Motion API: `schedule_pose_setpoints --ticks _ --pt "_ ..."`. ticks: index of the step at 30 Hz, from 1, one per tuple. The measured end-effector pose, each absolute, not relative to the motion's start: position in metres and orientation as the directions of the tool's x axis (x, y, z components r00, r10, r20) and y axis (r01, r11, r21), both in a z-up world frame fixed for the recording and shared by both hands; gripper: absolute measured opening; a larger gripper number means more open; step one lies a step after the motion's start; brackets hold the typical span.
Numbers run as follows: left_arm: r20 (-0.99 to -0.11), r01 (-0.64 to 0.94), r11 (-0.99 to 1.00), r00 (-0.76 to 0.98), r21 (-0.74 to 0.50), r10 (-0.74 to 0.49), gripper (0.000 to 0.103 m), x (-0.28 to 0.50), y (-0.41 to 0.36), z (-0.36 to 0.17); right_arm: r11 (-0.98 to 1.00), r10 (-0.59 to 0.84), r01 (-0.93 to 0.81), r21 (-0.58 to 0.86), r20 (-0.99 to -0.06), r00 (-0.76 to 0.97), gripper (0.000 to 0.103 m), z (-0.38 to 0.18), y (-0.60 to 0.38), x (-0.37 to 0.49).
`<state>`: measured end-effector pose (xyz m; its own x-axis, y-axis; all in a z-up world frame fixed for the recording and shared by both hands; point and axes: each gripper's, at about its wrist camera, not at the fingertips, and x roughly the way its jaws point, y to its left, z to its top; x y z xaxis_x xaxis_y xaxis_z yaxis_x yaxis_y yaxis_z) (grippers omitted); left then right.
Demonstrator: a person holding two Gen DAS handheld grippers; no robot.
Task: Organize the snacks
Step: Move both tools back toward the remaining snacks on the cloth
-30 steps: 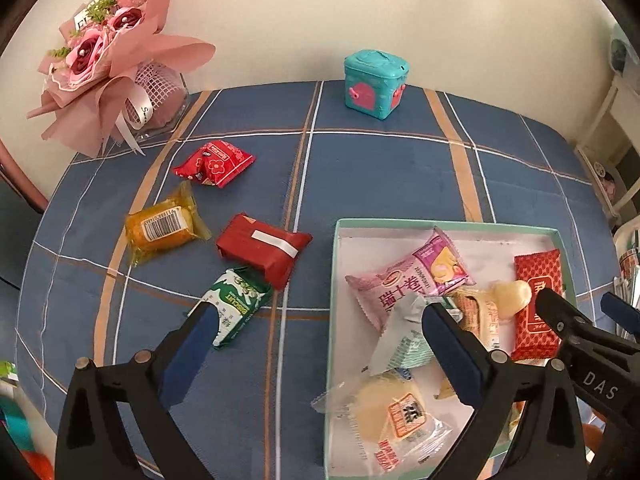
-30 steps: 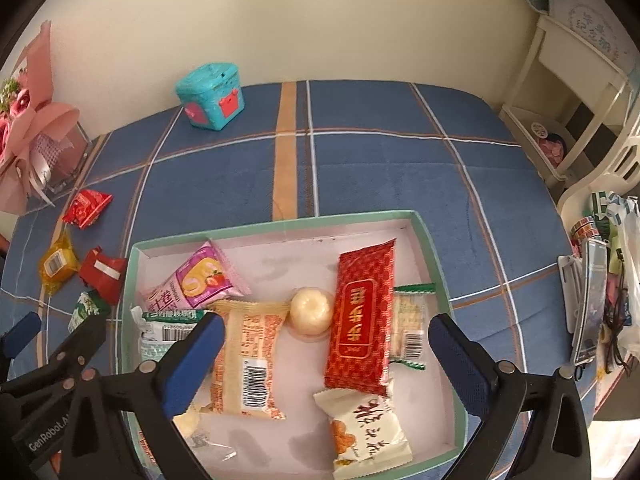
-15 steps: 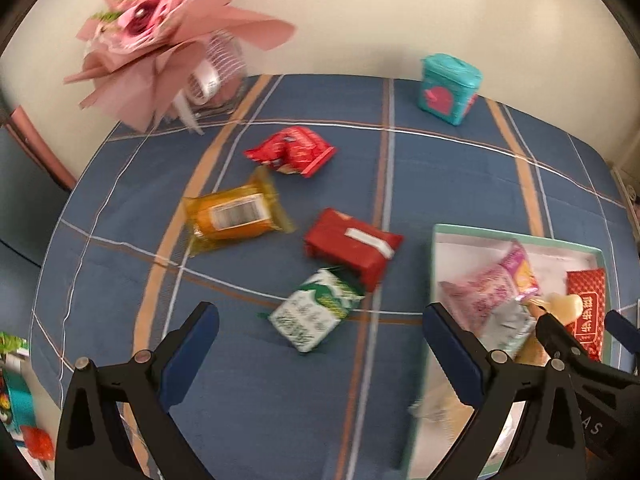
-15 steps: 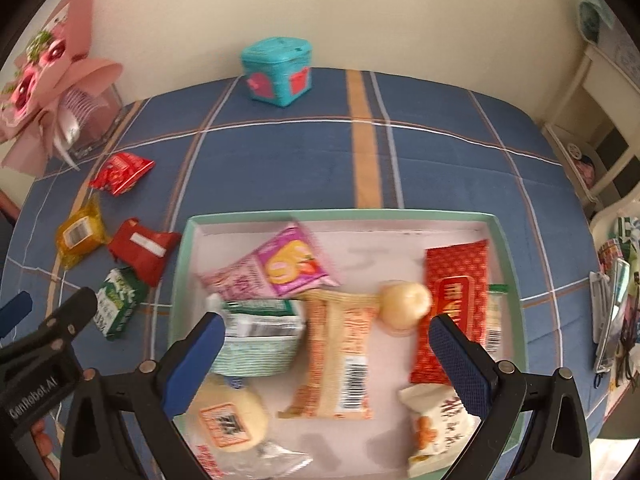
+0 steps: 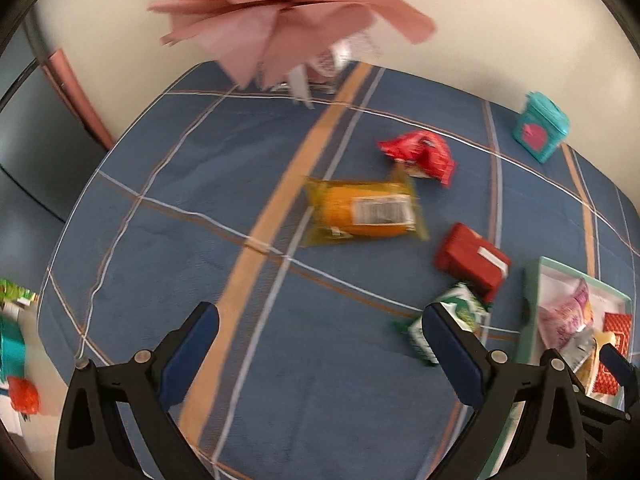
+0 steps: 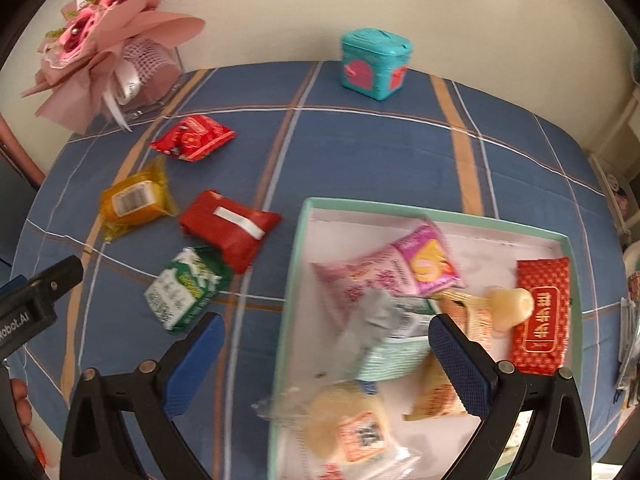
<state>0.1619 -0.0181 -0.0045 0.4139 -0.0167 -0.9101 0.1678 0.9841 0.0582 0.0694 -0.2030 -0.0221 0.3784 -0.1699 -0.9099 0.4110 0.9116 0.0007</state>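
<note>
Loose snacks lie on the blue plaid tablecloth: an orange packet (image 5: 364, 210) (image 6: 134, 200), a crinkled red bag (image 5: 420, 156) (image 6: 192, 138), a red wrapped block (image 5: 472, 262) (image 6: 230, 226) and a green-and-white packet (image 5: 448, 326) (image 6: 184, 286). A mint-rimmed tray (image 6: 298, 264) (image 5: 532, 312) holds several snacks, among them a pink bag (image 6: 384, 276) and a flat red pack (image 6: 542, 312). My left gripper (image 5: 320, 356) hangs open above the cloth, the green packet by its right finger. My right gripper (image 6: 322, 364) is open over the tray's left edge.
A pink paper bouquet (image 5: 288, 12) (image 6: 100, 44) stands at the table's back left. A teal box with pink hearts (image 6: 374, 64) (image 5: 542, 126) sits near the wall. Small items (image 5: 16, 344) lie beyond the table's left edge; white furniture (image 6: 616, 184) is to the right.
Both grippers have swung left. The left view now centres on the loose snacks with the tray at its right edge; the right view shifted from the tray's middle to its left side.
</note>
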Motion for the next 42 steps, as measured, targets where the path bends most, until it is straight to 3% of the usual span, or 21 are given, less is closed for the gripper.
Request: schedule_pose_setpoints --ticks 14,42 --pt "-0.914 0.118 0.992 0.406 0.034 -0.017 0.101 0.18 0.018 -0.008 0.939 -0.124 0.343 0.027 -0.903 0.41 0.103 -0.025 -0.164 0.092" --pt "-0.948 0.232 0.97 0.285 -0.074 -0.141 0.101 0.178 -0.043 -0.048 0.916 -0.233 0.394 -0.077 -0.902 0.365 0.103 -0.03 -0.202 0.091"
